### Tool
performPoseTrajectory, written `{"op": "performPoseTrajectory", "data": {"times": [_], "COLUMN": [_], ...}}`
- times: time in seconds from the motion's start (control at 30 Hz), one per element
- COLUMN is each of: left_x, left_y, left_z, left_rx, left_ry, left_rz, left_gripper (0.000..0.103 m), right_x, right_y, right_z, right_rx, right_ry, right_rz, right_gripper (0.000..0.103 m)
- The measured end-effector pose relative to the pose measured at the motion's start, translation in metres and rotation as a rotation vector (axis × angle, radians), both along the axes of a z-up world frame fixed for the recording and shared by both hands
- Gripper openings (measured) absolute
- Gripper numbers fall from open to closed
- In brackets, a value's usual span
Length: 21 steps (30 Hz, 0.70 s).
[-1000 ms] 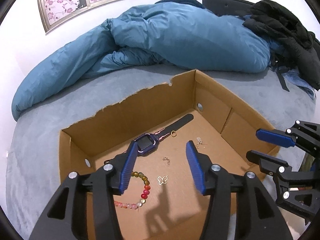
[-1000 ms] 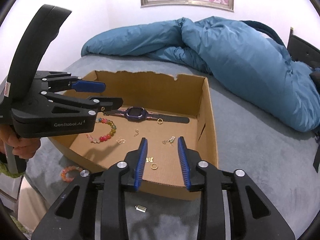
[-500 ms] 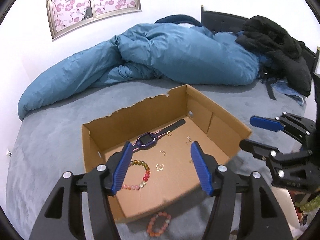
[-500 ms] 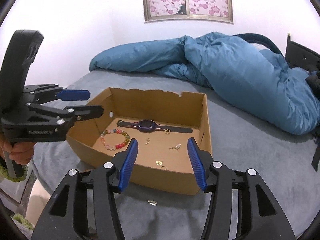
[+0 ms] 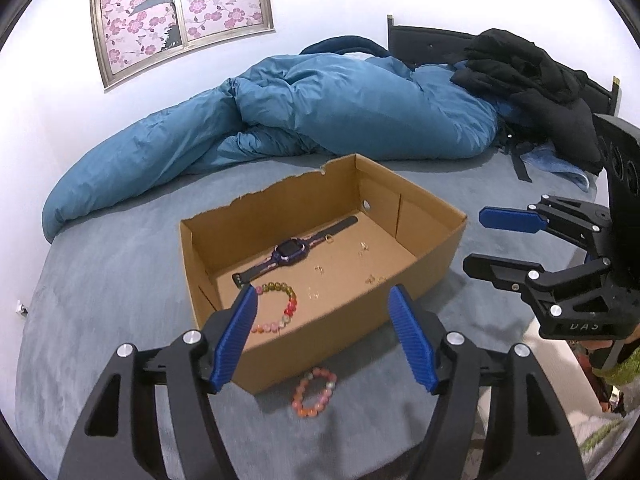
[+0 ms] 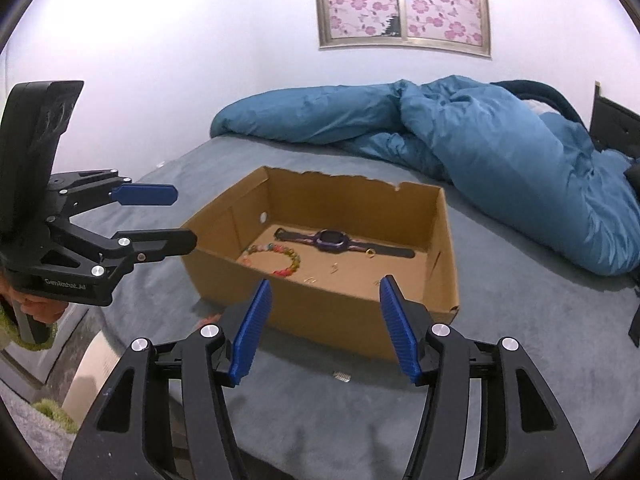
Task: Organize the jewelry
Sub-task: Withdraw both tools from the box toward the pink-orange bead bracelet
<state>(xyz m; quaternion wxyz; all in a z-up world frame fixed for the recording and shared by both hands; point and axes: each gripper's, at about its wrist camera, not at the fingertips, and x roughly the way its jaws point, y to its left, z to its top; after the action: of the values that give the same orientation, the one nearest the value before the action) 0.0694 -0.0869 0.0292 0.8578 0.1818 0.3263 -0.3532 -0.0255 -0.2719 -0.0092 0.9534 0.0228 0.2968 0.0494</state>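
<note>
An open cardboard box (image 5: 432, 248) (image 6: 320, 312) sits on the grey bed. It holds a purple watch (image 5: 290, 254) (image 6: 332, 239), a multicolour bead bracelet (image 5: 286, 308) (image 6: 286, 262), a small ring (image 5: 329, 239) (image 6: 370, 254) and several tiny gold pieces. An orange-pink bead bracelet (image 5: 314, 392) lies on the bed in front of the box. A small metal clip (image 6: 342, 376) lies on the bed by the box's near wall. My left gripper (image 5: 322, 336) (image 6: 160, 220) is open and empty, back from the box. My right gripper (image 6: 326, 330) (image 5: 492, 240) is open and empty too.
A rumpled blue duvet (image 5: 320, 108) (image 6: 480, 136) lies behind the box. Black clothes (image 5: 532, 76) and a dark headboard (image 5: 424, 40) are at the far right. The bed edge and a pale floor strip (image 6: 92, 368) lie below the left gripper.
Both grippers have pulled back and up from the box and opened wider. The box now looks smaller, and the orange-pink bracelet on the bed has come into the left wrist view.
</note>
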Motion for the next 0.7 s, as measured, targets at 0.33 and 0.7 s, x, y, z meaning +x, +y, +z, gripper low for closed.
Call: {"op": "performPoseTrajectory", "data": {"times": [0.33, 0.7], "left_x": [-0.013, -0.014], "left_y": [0.011, 0.016], "left_z": [-0.017, -0.037], "left_rx": [0.005, 0.04], "left_ry": [0.041, 0.062], "left_rz": [0.0, 0.017], "left_gripper": [0.069, 0.07], "right_x": [-0.009, -0.009], "right_y": [0.015, 0.023], "right_z": [-0.009, -0.019], "right_rx": [0.003, -0.027], "right_ry": [0.028, 0.077], "right_rz": [0.028, 0.037], "right_gripper": [0.06, 0.061]}}
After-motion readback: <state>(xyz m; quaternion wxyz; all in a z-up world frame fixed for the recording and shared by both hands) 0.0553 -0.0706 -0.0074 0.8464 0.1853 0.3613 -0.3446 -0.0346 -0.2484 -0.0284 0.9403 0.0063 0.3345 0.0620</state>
